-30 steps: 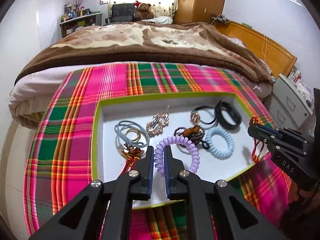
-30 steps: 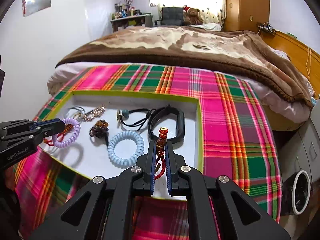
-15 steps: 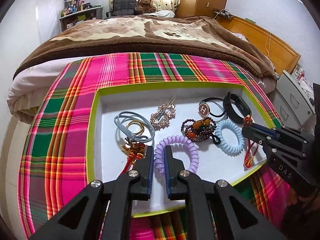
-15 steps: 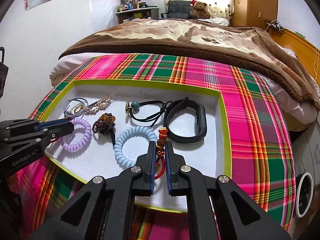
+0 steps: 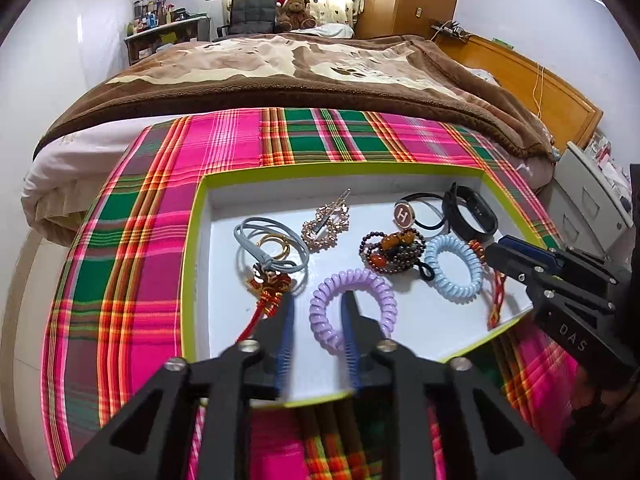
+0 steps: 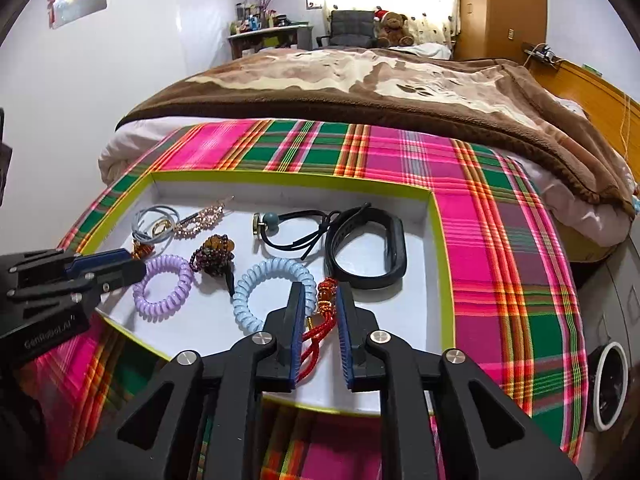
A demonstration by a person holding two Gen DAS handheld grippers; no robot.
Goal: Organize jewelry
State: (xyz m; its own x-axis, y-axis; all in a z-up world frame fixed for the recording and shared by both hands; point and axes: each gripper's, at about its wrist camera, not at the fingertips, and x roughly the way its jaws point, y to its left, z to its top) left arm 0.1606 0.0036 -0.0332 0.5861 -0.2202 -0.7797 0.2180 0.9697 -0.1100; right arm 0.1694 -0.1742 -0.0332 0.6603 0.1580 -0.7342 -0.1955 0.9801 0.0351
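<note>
A white tray with a lime rim [image 5: 192,264] [image 6: 440,264] lies on a plaid cloth and holds the jewelry. My left gripper [image 5: 318,308] [image 6: 132,264] is opening. The near-left side of the purple spiral hair tie [image 5: 352,276] [image 6: 160,306] lies between its jaws, and the pads are clear of it. My right gripper [image 6: 320,300] [image 5: 500,252] is opening too, with the red beaded cord bracelet [image 6: 326,296] [image 5: 498,292] loose between its pads, resting on the tray.
Also in the tray are a light blue spiral tie [image 5: 454,294] [image 6: 244,304], a black band [image 5: 480,210] [image 6: 396,248], a brown bead bracelet [image 5: 394,250], a rhinestone clip [image 5: 328,224], a grey tie [image 5: 256,224] and a red knot charm [image 5: 270,284]. The bed lies behind, a grey cabinet [image 5: 588,208] to the right.
Both grippers were shut, the left on the purple tie and the right on the red bracelet. Both sets of jaws now stand apart, and the two pieces lie loose in the tray.
</note>
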